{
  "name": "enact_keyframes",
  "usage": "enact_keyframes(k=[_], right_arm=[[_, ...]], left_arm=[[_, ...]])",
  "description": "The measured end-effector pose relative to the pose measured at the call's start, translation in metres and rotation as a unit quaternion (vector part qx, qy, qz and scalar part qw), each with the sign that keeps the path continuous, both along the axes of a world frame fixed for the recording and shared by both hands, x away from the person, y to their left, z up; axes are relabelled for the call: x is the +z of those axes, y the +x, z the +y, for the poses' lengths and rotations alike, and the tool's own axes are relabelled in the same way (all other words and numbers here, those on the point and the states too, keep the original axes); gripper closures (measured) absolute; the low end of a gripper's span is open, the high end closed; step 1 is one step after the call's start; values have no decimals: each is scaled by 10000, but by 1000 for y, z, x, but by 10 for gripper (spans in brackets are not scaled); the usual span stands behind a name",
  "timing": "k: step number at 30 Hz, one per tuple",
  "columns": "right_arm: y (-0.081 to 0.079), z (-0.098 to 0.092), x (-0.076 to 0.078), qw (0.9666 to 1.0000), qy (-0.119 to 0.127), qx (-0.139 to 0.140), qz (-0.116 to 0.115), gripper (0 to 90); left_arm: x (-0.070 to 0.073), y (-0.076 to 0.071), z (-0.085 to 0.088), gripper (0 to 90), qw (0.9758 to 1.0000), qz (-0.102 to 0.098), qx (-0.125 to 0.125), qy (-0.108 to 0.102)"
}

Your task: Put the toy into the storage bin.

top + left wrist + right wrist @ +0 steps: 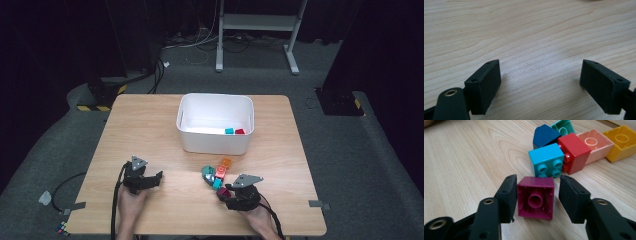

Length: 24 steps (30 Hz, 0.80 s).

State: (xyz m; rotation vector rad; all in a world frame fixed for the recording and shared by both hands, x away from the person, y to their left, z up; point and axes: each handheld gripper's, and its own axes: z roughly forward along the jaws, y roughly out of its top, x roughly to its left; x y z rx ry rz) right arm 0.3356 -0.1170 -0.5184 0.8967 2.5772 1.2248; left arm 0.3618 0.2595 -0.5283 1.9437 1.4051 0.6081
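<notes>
Two small blocks, one teal (229,131) and one red (240,131), lie in the white bin (215,142) at the far middle of the table (150,125). Near it, the purple block (535,197) sits between the right claw (537,195) jaws, left jaw touching, right jaw a bit off. The left claw (541,82) rests wide open with nothing in it

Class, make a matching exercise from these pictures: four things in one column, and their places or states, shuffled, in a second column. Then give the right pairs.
Things:
1. magenta block
2. yellow block
3. white bin
4. left gripper

Places or states:
A. open over bare wood
B. holds a teal and a red block
C. between the right gripper's jaws
D. far end of the row of blocks

Pairs: 1-C, 2-D, 3-B, 4-A
</notes>
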Motion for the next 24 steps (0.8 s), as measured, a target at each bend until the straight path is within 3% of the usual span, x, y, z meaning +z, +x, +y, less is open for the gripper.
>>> enact_keyframes(k=[6,24], right_arm=[[-2,-2,2,9999,-34,-54,-115,584],[3,-20,17,9992,34,-262,-299,587]], left_arm=[[0,0,0,172,10000,0,1,-1],[0,0,0,172,10000,-2,1,2]])
